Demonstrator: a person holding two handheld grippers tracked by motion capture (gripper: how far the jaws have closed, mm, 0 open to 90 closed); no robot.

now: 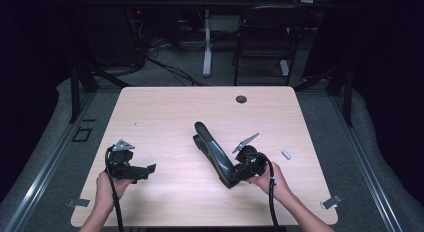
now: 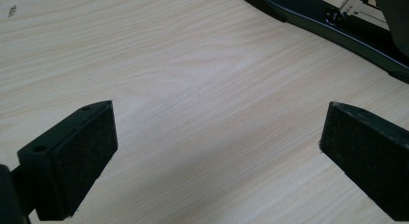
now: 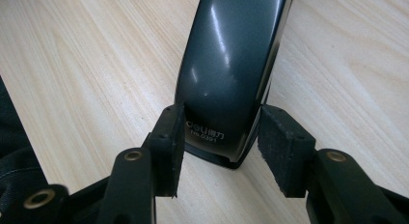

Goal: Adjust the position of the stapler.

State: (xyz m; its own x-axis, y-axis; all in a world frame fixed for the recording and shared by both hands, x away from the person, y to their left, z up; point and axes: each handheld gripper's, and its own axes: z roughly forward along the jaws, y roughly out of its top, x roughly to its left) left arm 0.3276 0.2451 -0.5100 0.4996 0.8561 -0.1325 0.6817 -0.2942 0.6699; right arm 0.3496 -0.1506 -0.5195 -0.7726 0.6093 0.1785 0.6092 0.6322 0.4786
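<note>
Now the stapler [image 1: 215, 152] lies near the middle of the table [image 1: 165, 112], its rear end between the pads of the right gripper [image 3: 222, 149], which touch both sides (a grip seems just forming). Left of the stapler, the left gripper [image 2: 217, 151] rests apart, jaws wide and empty. Next comes a firmer squeeze before lifting.

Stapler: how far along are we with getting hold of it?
Done: the right tool is lined up, with one pad on each side of the stapler at its rear end. In hand: the pads look about to touch, but a firm squeeze isn't clear. Left: close fully. The left tool hangs open over bare table.
</note>
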